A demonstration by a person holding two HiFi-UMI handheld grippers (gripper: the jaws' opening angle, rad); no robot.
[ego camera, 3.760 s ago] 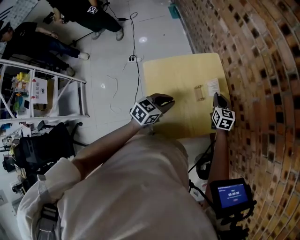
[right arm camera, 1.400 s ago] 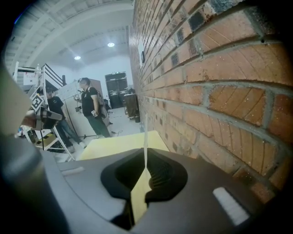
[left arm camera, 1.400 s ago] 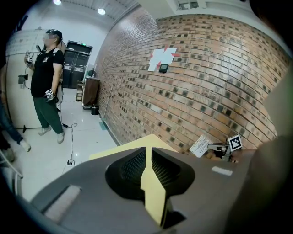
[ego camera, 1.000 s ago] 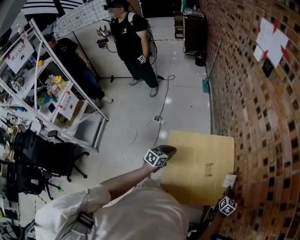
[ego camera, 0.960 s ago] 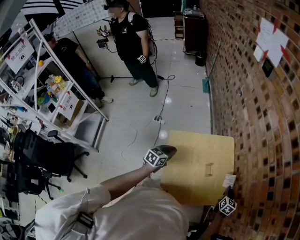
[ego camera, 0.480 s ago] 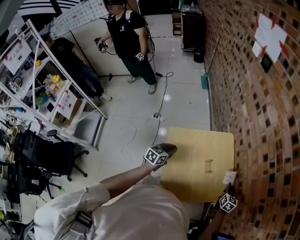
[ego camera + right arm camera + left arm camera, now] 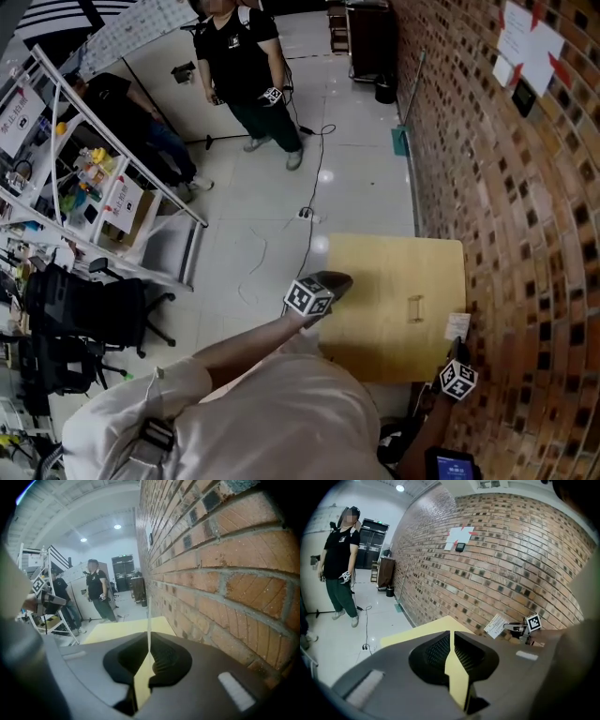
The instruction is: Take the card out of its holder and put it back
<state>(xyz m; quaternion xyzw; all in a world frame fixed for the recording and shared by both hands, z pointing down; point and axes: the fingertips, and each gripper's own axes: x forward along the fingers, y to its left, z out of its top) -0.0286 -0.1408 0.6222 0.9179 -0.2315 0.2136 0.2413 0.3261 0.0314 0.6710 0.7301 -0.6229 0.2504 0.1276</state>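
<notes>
Because its jaws are pressed together on the card (image 7: 148, 620), the right gripper (image 7: 148, 641) shows that card only as a thin white edge standing upright between the pads. From the head view the same gripper (image 7: 457, 354) sits at the table's near right corner, hard by the brick wall (image 7: 525, 206), with the white card (image 7: 457, 325) sticking out ahead of it over the table edge. The holder (image 7: 415, 307), a small upright frame, stands on the table (image 7: 375, 272) just beside the card and apart from it, with nothing in it that can be made out.

The left gripper (image 7: 451, 637) has its jaws closed on nothing; only a sliver of yellow tabletop shows through the gap below the tips. It hangs over the table's near left corner (image 7: 330, 279), well apart from the holder. Its camera picks out the card (image 7: 496, 626) in the other gripper across the table.

Beyond the table a cable (image 7: 314, 187) trails over the pale floor. A person in dark clothes (image 7: 239, 66) stands further off, another person (image 7: 141, 122) is low beside a white rack (image 7: 84, 178), and a black chair (image 7: 84, 309) stands nearer. Papers (image 7: 525, 47) are pinned to the wall.
</notes>
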